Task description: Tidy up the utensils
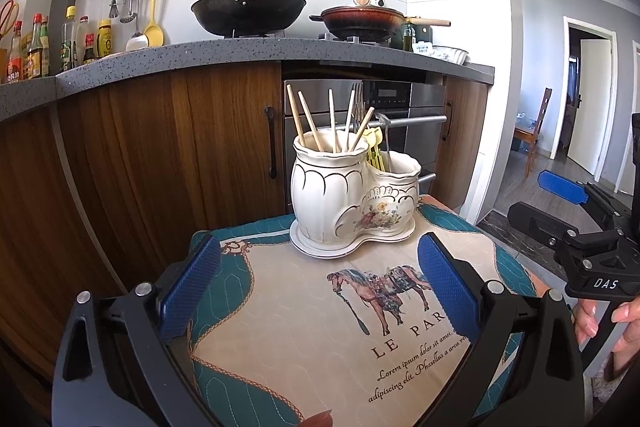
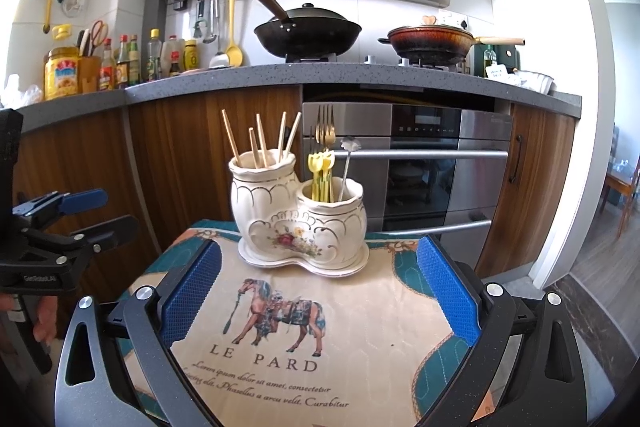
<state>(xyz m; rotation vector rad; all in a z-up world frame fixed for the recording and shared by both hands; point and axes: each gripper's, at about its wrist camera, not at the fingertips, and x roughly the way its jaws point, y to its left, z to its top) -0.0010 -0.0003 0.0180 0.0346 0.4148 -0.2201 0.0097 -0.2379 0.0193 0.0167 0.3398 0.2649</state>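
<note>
Two spread grippers (image 1: 318, 291) (image 2: 318, 291) face five chopsticks (image 2: 260, 143), one holder (image 2: 298, 223).

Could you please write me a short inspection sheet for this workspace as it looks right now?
Surface: printed cloth with horse picture, bare in front.
Job's things: ceramic holder upright on its saucer; chopsticks in taller cup, forks and yellow picks in shorter cup.
Clutter: nothing seen on the cloth.
Grippers: left gripper open, empty; right gripper open, empty.
Cables: nothing seen.
Surroundings: counter with wok, pan, bottles; oven behind.
</note>
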